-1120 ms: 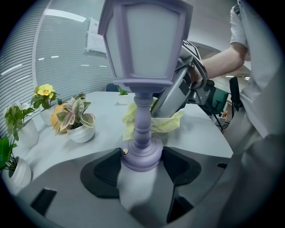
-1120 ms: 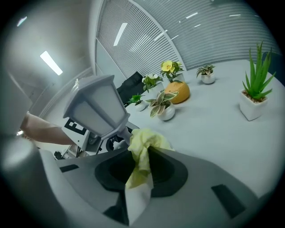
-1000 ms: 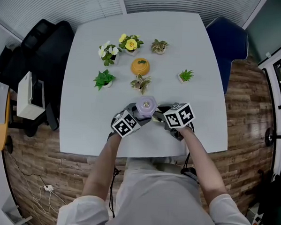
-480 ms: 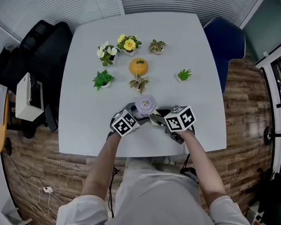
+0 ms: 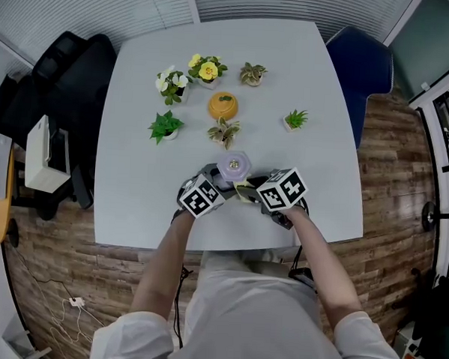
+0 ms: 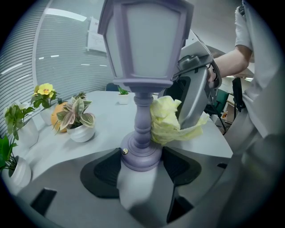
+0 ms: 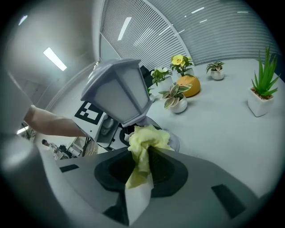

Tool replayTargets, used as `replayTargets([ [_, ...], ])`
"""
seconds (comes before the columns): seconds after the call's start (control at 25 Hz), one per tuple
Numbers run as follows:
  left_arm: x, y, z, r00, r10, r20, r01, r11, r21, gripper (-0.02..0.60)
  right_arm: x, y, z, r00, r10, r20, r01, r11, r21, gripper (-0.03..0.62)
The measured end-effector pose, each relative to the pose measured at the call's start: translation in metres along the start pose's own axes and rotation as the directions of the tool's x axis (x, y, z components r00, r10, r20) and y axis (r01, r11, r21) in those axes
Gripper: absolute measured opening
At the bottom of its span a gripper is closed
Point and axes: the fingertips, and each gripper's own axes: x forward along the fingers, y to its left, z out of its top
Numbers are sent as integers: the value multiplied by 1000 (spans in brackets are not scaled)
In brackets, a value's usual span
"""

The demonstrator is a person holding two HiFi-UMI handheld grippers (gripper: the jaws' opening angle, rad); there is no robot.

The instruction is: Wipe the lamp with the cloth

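Observation:
A lilac lantern-shaped lamp [image 6: 142, 80] stands upright on the grey table [image 5: 317, 127] near its front edge. My left gripper [image 6: 140, 167] is shut on the lamp's round base. A crumpled yellow cloth [image 7: 144, 142] is pinched in my right gripper [image 7: 141, 171] and presses against the lamp's stem on its right side, as the cloth [image 6: 164, 120] shows in the left gripper view. From the head view the lamp [image 5: 233, 166] sits between the left gripper [image 5: 211, 185] and the right gripper [image 5: 257, 193], with a bit of cloth [image 5: 244, 188] showing.
Several small potted plants stand behind the lamp: a variegated one [image 5: 224, 131], a green one [image 5: 166, 126], an aloe-like one [image 5: 295, 119], and an orange pot [image 5: 222, 105]. A blue chair [image 5: 361, 69] stands at the table's right, black bags [image 5: 65, 76] at its left.
My right gripper has shifted slightly left, closer in against the lamp with the cloth. The lamp and left gripper have stayed in place.

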Motion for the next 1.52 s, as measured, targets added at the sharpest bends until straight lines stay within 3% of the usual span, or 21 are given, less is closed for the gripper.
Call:
replayTargets([
  [0.28, -2, -1, 1, 1000, -3, -2, 3, 1000, 0, 302, 13, 0, -6, 998, 3, -68, -7, 999, -52, 98],
  [0.64, 0, 1, 0, 1000, -2, 5, 2, 1000, 3, 302, 15, -4, -10, 996, 13, -85, -18, 998, -60, 98],
  [1.08, 0, 1, 1, 1000, -6, 4, 6, 1000, 1, 302, 9, -11, -19, 989, -50, -142, 29, 989, -144, 98],
  [1.52, -1, 1, 1, 1000, -5, 6, 5, 1000, 6, 302, 5, -28, -23, 981, -113, -155, 92, 986, -138, 97],
])
